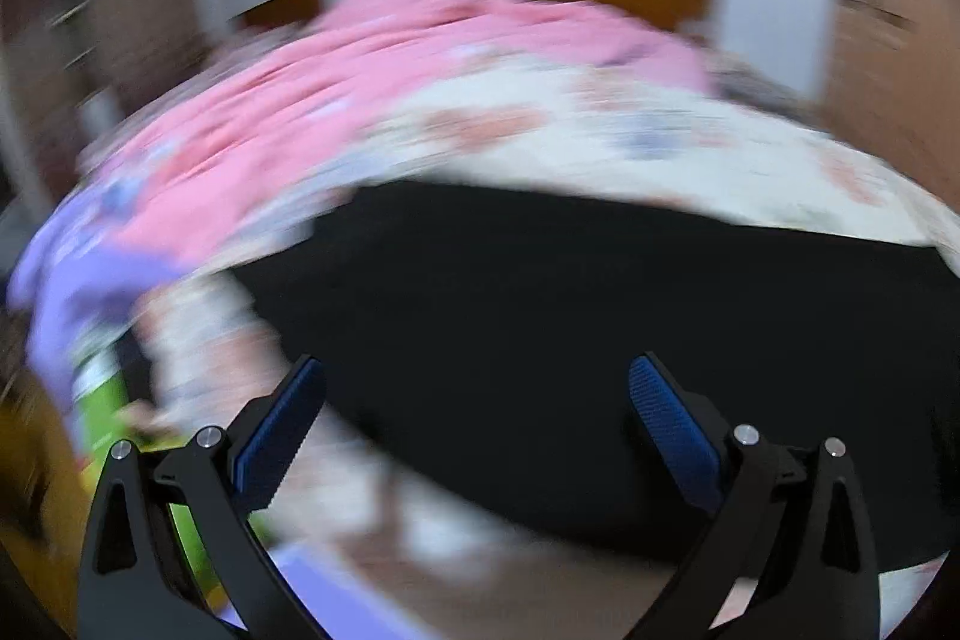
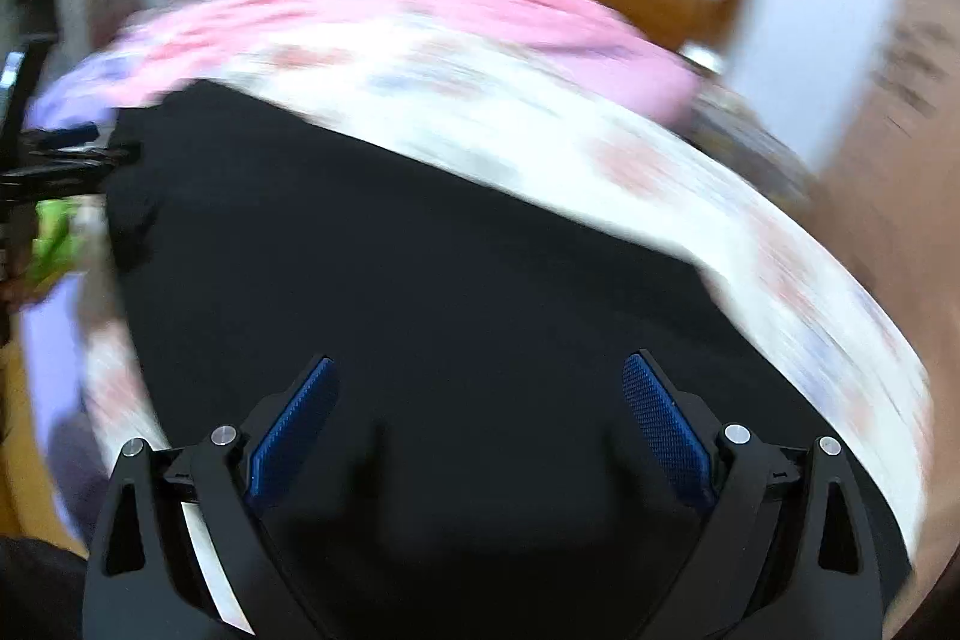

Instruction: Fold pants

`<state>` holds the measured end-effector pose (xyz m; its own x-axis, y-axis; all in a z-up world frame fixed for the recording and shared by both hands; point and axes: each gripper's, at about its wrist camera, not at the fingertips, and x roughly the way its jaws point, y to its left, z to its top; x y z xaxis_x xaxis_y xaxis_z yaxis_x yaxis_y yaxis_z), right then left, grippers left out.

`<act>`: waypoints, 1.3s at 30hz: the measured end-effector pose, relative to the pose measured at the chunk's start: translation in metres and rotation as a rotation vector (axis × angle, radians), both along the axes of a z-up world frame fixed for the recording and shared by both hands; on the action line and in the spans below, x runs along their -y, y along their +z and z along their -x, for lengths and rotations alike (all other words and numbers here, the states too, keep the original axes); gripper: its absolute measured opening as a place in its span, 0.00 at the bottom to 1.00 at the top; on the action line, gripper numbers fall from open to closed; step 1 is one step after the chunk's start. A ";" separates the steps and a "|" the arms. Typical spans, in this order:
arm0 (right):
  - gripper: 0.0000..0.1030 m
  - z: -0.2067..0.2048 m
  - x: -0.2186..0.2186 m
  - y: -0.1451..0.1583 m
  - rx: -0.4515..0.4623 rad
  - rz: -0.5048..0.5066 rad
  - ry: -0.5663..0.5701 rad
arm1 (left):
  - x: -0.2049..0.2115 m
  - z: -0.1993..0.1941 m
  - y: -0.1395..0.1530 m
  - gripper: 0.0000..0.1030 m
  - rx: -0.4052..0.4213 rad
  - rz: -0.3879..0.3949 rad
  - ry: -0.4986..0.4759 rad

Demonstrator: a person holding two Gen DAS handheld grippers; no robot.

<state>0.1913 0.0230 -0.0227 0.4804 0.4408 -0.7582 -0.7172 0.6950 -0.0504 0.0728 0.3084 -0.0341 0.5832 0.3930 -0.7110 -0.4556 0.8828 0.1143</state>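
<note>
Both frames motion-blurred. Left tool [image 1: 477, 424] and right tool [image 2: 480, 421] spread wide, pinching nothing. Black fabric pants [image 2: 390, 280] flat on floral white bed sheet [image 2: 540, 118], below crumpled pink blanket [image 1: 360, 58].

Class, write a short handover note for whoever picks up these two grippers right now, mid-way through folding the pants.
Left gripper: open, empty, over the near left part of the black pants.
Right gripper: open, empty, over the pants' middle.
Pants lie spread on the floral bedsheet; a pink blanket is heaped behind them.
Done: pants laid out; the pictures are too blurred to tell whether any fold is made.
Left: grip an edge with each gripper and fold.
</note>
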 end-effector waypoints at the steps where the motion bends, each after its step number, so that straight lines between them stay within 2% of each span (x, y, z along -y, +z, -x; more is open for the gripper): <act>1: 0.90 0.000 -0.029 0.001 -0.014 -0.018 0.071 | -0.022 0.011 -0.001 0.98 -0.031 -0.016 0.065; 2: 0.90 0.002 -0.065 0.001 -0.018 -0.024 0.149 | -0.044 0.020 -0.002 0.98 -0.078 -0.037 0.121; 6: 0.90 0.010 -0.170 -0.002 -0.035 -0.047 0.361 | -0.089 0.045 -0.005 0.98 -0.195 -0.131 0.265; 11: 0.89 0.035 -0.269 -0.012 -0.035 -0.034 0.517 | -0.116 0.078 -0.007 0.98 -0.196 -0.074 0.344; 13: 0.79 0.046 -0.296 -0.017 -0.016 -0.014 0.552 | -0.117 0.092 -0.010 0.98 -0.193 -0.065 0.351; 15: 0.78 0.049 -0.314 -0.030 0.013 0.046 0.543 | -0.112 0.101 -0.014 0.98 -0.191 -0.044 0.340; 17: 0.77 0.054 -0.327 -0.040 0.012 0.099 0.540 | -0.107 0.105 -0.014 0.98 -0.185 -0.041 0.330; 19: 0.68 0.052 -0.327 -0.052 0.031 0.137 0.532 | -0.104 0.104 -0.015 0.98 -0.174 -0.034 0.318; 20: 0.66 0.049 -0.325 -0.051 0.017 0.112 0.529 | -0.102 0.104 -0.015 0.98 -0.162 -0.026 0.308; 23: 0.51 0.041 -0.320 -0.045 -0.036 0.060 0.525 | -0.096 0.099 -0.015 0.98 -0.135 -0.002 0.274; 25: 0.36 0.035 -0.316 -0.044 -0.070 0.032 0.521 | -0.093 0.092 -0.013 0.98 -0.099 0.045 0.244; 27: 0.30 0.023 -0.309 -0.039 -0.158 -0.058 0.510 | -0.095 0.084 -0.008 0.98 -0.038 0.122 0.207; 29: 0.30 0.015 -0.302 -0.036 -0.226 -0.133 0.512 | -0.098 0.076 -0.004 0.98 -0.014 0.161 0.200; 31: 0.32 0.005 -0.300 -0.040 -0.310 -0.155 0.491 | -0.100 0.066 0.005 0.98 0.021 0.181 0.177; 34: 0.32 0.007 -0.304 -0.040 -0.306 -0.135 0.499 | -0.102 0.056 0.014 0.98 0.027 0.154 0.173; 37: 0.26 0.012 -0.307 -0.041 -0.268 -0.114 0.498 | -0.111 0.047 0.011 0.98 0.018 0.190 0.170; 39: 0.26 0.005 -0.300 -0.040 -0.325 -0.178 0.491 | -0.116 0.044 0.006 0.98 0.005 0.214 0.168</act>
<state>0.1865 0.3233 -0.0630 -0.0543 0.6856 -0.7259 -0.9149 0.2571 0.3113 0.0288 0.4244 -0.0283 0.5259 0.3262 -0.7855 -0.5981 0.7984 -0.0689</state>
